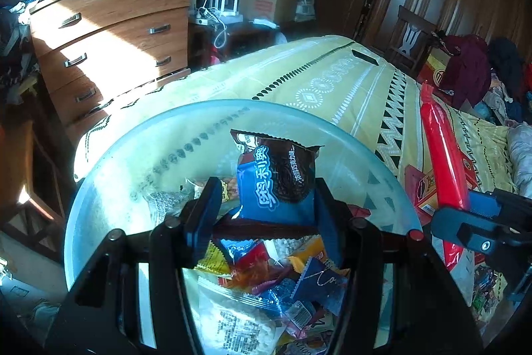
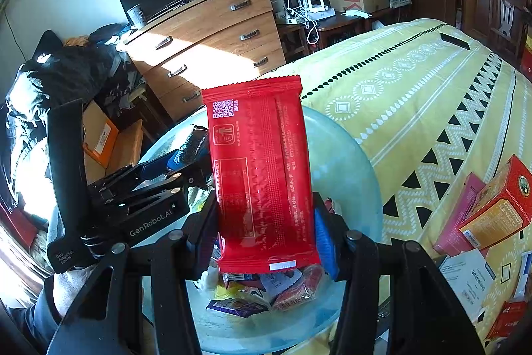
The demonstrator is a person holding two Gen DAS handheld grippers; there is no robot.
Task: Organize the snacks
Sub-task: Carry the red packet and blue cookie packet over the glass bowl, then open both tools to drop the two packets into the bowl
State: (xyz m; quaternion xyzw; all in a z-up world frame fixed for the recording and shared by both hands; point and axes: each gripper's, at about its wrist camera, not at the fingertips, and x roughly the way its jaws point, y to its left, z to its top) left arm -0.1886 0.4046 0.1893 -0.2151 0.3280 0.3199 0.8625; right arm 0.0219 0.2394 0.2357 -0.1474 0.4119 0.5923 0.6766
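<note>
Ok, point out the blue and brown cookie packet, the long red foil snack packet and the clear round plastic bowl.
Blue and brown cookie packet (image 1: 277, 178): left wrist view, middle of its printed face.
Long red foil snack packet (image 2: 262, 175): right wrist view, centre of its back.
Clear round plastic bowl (image 2: 345, 168): right wrist view, bare far wall.

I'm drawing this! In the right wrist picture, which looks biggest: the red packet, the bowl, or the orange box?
1. The bowl looks biggest, though the packet hides part of it.
2. The red packet, but it's held right by the camera, so it may only look big.
3. The orange box, smallest-looking, out at the picture's edge.
</note>
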